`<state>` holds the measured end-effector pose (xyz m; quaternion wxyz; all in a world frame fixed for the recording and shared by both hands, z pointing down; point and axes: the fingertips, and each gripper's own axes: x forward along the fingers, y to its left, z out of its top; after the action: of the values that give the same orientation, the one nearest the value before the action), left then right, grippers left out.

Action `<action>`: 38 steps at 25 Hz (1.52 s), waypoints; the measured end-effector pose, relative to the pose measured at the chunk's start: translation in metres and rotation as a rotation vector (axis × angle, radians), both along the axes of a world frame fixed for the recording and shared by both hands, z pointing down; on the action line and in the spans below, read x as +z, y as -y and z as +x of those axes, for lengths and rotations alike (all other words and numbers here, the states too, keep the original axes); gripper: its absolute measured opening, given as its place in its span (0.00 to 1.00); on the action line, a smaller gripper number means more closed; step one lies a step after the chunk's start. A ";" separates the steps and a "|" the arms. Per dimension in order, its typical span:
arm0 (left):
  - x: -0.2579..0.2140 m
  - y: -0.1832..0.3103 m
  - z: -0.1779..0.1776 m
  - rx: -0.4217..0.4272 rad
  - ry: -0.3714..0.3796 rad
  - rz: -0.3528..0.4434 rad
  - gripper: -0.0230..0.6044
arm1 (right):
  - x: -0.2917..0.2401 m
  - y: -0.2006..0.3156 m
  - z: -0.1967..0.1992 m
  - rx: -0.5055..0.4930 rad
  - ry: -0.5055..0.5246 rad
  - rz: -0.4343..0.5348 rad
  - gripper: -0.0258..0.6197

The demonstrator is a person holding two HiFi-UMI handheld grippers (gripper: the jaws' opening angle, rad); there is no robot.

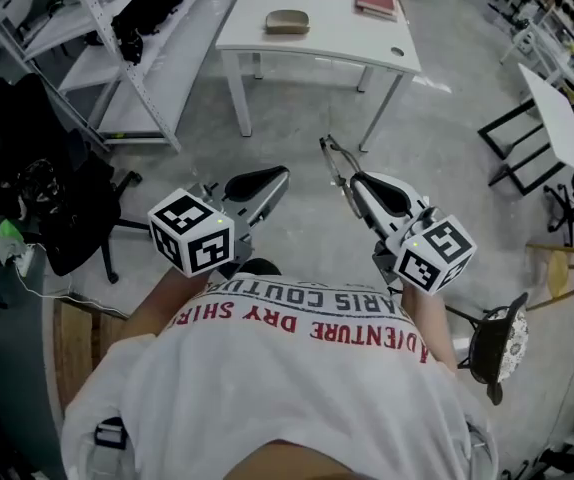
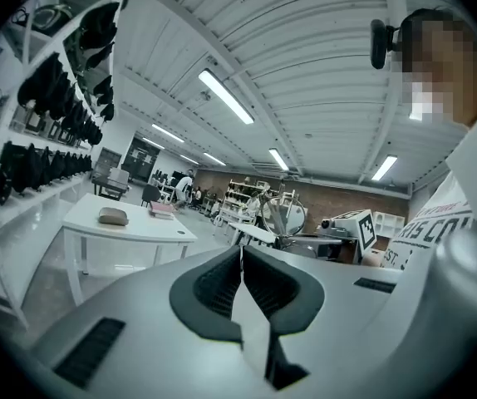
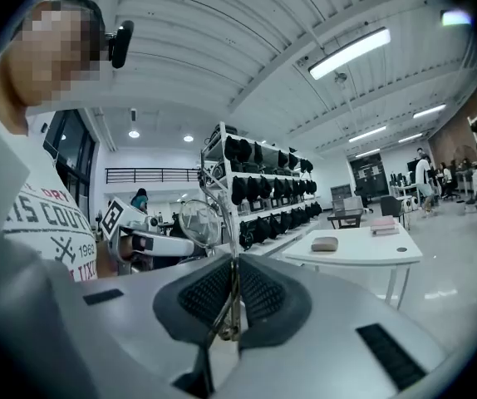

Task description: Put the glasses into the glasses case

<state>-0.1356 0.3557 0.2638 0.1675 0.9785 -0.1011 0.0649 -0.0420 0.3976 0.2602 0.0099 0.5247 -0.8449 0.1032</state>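
Observation:
The wire-framed glasses [image 1: 335,163] stick up from my right gripper [image 1: 355,181], which is shut on one temple arm. In the right gripper view the thin arm runs between the ribbed pads [image 3: 259,293] and a round lens [image 3: 199,221] stands above the jaws. My left gripper [image 1: 279,174] is level beside it, shut with nothing in it; its pads [image 2: 218,285] meet. The brown glasses case [image 1: 287,21] lies closed on the white table [image 1: 357,38] some way ahead, and it shows as well in both gripper views, the case [image 2: 112,216] at left, the case [image 3: 324,243] at right.
A pink book [image 1: 376,0] lies at the table's far right corner. A rack of dark gear [image 1: 137,28] lines the left side, with a black chair [image 1: 57,198] below it. Another white table [image 1: 557,118] and a stool [image 1: 497,338] stand at right. Bare floor separates me from the table.

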 end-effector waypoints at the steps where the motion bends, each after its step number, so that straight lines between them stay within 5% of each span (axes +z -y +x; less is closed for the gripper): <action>1: -0.001 -0.001 0.001 0.002 0.000 0.004 0.08 | -0.001 -0.001 0.001 0.003 0.001 0.004 0.10; 16: 0.019 0.057 0.025 0.025 0.007 -0.028 0.08 | 0.012 0.049 0.027 0.038 0.030 -0.011 0.10; 38: 0.038 0.327 0.071 0.061 0.037 -0.115 0.08 | 0.031 0.314 0.070 0.088 0.041 -0.108 0.10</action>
<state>-0.0645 0.0288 0.3020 0.2197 0.9685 -0.0706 0.0937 0.0280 0.0834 0.2913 0.0165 0.5578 -0.8143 0.1594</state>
